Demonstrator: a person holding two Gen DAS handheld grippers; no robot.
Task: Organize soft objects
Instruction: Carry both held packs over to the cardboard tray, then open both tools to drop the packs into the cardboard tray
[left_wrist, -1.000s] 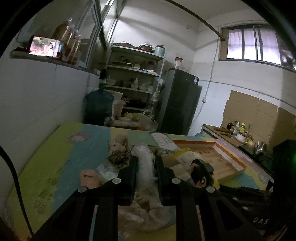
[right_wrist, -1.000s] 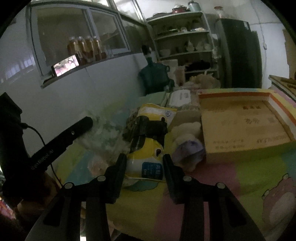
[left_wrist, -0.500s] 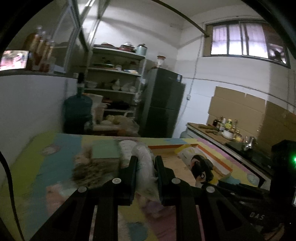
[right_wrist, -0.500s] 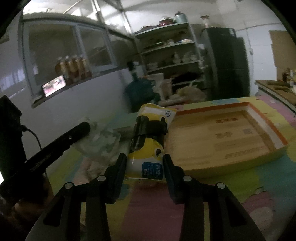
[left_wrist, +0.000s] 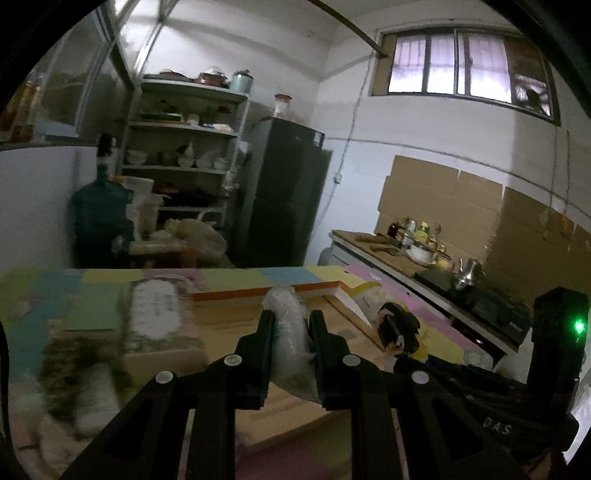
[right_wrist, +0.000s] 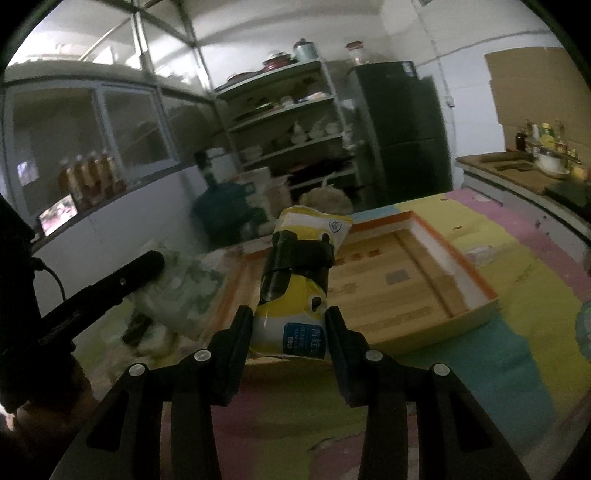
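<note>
My left gripper (left_wrist: 291, 325) is shut on a white crinkly plastic packet (left_wrist: 290, 343) and holds it over the near edge of the shallow cardboard tray (left_wrist: 258, 325). My right gripper (right_wrist: 290, 325) is shut on a yellow, black and white pouch (right_wrist: 295, 291) and holds it upright in front of the same tray (right_wrist: 436, 291), which has an orange rim. The pouch also shows in the left wrist view (left_wrist: 397, 325), to the right of the packet. The left gripper and its packet (right_wrist: 181, 291) show at the left in the right wrist view.
Blurred soft items (left_wrist: 81, 369) and a flat wipes pack (left_wrist: 155, 310) lie left of the tray on the pastel mat (right_wrist: 480, 387). Behind the table stand a water jug (left_wrist: 98, 218), shelves (left_wrist: 184, 155) and a dark fridge (left_wrist: 284, 199). A counter with a stove (left_wrist: 472, 291) runs on the right.
Both grippers lifted their items off the pile and swung right towards the tray. The tray now fills the middle of both views, the pile has fallen to the left.
</note>
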